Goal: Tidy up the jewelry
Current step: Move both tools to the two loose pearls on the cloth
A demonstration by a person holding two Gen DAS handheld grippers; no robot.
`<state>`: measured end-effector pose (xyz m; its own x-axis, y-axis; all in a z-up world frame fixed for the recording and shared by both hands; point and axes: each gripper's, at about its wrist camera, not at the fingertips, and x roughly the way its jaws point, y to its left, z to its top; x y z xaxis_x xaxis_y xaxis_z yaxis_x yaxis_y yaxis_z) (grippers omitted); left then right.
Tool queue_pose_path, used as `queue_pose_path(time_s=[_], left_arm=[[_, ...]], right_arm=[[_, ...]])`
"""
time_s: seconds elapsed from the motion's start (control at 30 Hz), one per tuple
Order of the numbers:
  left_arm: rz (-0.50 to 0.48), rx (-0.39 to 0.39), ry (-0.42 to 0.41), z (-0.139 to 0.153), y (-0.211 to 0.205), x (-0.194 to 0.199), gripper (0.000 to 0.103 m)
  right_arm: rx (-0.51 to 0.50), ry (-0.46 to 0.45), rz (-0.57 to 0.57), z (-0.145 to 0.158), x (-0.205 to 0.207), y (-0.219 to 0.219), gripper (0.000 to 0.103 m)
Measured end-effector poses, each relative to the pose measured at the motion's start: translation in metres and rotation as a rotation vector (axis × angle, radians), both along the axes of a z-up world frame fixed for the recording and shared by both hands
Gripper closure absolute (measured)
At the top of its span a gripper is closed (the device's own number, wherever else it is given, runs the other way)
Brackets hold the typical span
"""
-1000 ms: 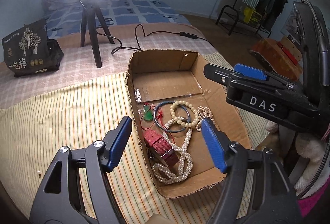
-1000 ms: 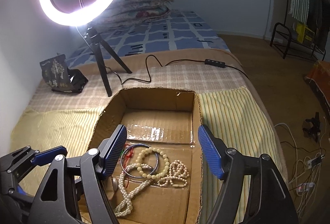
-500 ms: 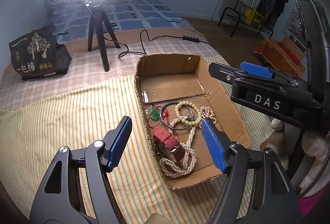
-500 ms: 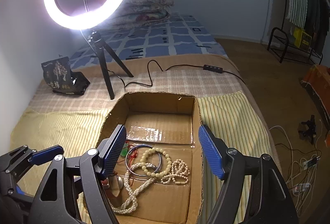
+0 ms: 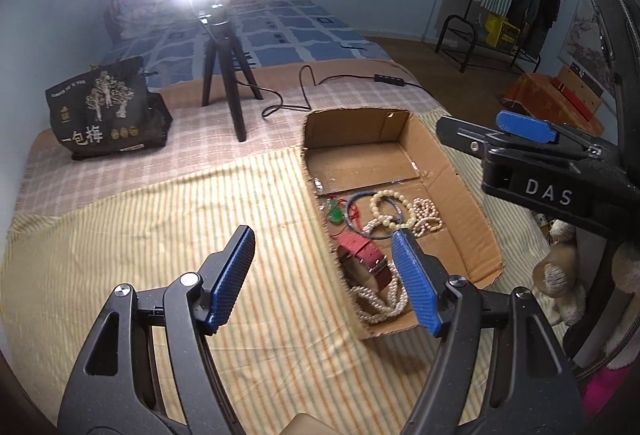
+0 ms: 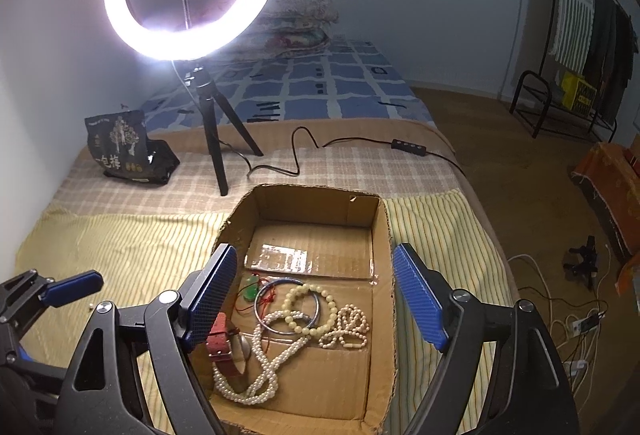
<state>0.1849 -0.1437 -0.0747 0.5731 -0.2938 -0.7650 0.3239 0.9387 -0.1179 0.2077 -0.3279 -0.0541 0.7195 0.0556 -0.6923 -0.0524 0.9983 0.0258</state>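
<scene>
A shallow cardboard box (image 5: 356,115) (image 6: 316,207) lies on the striped sheet. In it are a long pearl necklace (image 5: 376,309) (image 6: 264,367), a cream bead bracelet (image 5: 376,203) (image 6: 332,311), a blue bangle (image 5: 349,213) (image 6: 257,305), a green pendant (image 5: 335,215) (image 6: 250,291), a red watch (image 5: 364,255) (image 6: 220,339) and a small pearl bracelet (image 5: 428,215) (image 6: 348,327). My left gripper (image 5: 323,233) hangs open over the box's left wall. My right gripper (image 6: 314,249) is above the box, its jaws opening with nothing held between them.
A ring light on a black tripod (image 5: 224,75) (image 6: 212,139) stands behind the box, its cable (image 6: 296,155) trailing across the checked blanket. A black bag (image 5: 104,111) (image 6: 120,143) sits at the far left. A plush toy (image 5: 560,275) and floor cables (image 6: 560,315) lie right of the bed.
Both grippers have drawn up and back from the box, so it looks smaller and farther. The right jaws stand wider apart. The jewelry has not moved.
</scene>
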Motion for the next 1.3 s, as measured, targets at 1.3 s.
queue_pose_path(time_s=[1.3], left_arm=[[0.191,0.03,0.075,-0.042,0.214,-0.012,0.053]], right_arm=[[-0.063,0.084,0.484,-0.062,-0.049,0.169,0.028]])
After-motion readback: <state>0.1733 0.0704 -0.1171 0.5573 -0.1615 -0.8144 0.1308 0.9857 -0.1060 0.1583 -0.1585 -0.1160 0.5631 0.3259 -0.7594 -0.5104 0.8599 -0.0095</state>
